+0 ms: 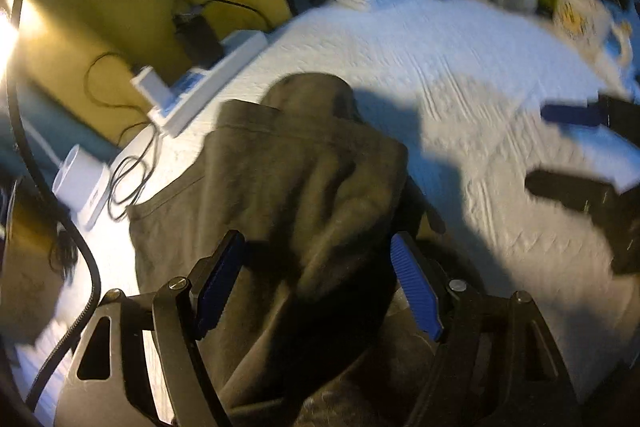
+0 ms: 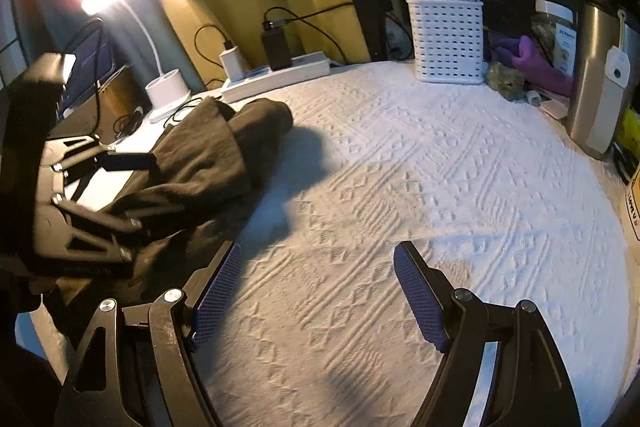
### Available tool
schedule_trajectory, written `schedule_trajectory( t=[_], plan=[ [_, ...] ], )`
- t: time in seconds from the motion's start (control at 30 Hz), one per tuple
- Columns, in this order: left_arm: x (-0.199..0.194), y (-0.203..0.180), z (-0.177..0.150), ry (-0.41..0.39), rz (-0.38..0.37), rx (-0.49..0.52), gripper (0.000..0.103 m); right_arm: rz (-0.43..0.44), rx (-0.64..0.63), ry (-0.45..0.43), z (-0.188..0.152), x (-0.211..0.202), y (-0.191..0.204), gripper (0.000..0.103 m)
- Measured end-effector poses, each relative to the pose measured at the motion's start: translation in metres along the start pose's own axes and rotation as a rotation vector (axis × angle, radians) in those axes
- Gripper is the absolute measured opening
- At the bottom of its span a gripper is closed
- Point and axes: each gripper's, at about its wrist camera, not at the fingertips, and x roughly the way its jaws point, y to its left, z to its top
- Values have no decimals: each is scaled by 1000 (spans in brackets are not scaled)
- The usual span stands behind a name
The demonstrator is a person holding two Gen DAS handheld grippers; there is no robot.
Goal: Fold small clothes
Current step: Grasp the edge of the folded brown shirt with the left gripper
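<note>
Left gripper (image 1: 316, 283) gapes around the bunched dark garment (image 1: 288, 179) — blurred; right gripper (image 2: 318, 291) gapes, holding nothing.

both grippers, left gripper (image 1: 318, 281) and right gripper (image 2: 318, 295): black angular linkage frames, silver screws, ribbed blue pads (image 2: 418, 297)

Hardly any writing can be read. In the right wrist view, at about three o'clock on the frame's edge, a yellowish box (image 2: 633, 211) bears sideways dark letters, cut off and too small to make out. At about one o'clock, a jar (image 2: 554, 27) carries a white label with print too fine to read. The left wrist view is blurred; nothing legible there.
</note>
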Motion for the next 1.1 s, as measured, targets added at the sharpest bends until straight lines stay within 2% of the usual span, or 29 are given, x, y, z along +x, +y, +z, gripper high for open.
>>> schedule_trajectory(
  t=[0.03, 0.07, 0.1, 0.13, 0.2, 0.23, 0.43, 0.57, 0.77, 0.87, 1.03, 1.1],
  plan=[
    [2, -2, -1, 1, -2, 19, 74, 3, 5, 2, 0, 2, -2, 80],
    [2, -2, -1, -5, -12, 30, 60, 5, 8, 5, 1, 3, -3, 80],
    [2, -2, -2, -3, -27, 35, 41, 7, 9, 7, 1, 4, -3, 80],
    [4, 1, -2, 7, -39, 31, 33, 9, 9, 10, 1, 6, -3, 80],
    [3, 10, -2, -5, -35, 7, 11, 11, 7, 14, 1, 9, -2, 80],
    [0, 14, -2, -15, -35, -7, 6, 10, 5, 18, 2, 11, -1, 80],
    [-26, 58, -6, -130, -14, -129, 2, 1, -15, 28, 7, 18, 11, 80],
    [-29, 94, -17, -163, 24, -208, 2, -4, -36, 30, 15, 23, 24, 80],
    [-13, 145, -41, -166, 48, -319, 2, -21, -64, 40, 26, 36, 47, 80],
    [-1, 162, -51, -158, 30, -365, 2, -30, -73, 50, 30, 42, 57, 80],
    [21, 187, -61, -97, -10, -458, 4, -48, -92, 72, 35, 53, 71, 80],
    [20, 192, -64, -92, 7, -473, 6, -54, -97, 78, 37, 55, 74, 80]
  ],
)
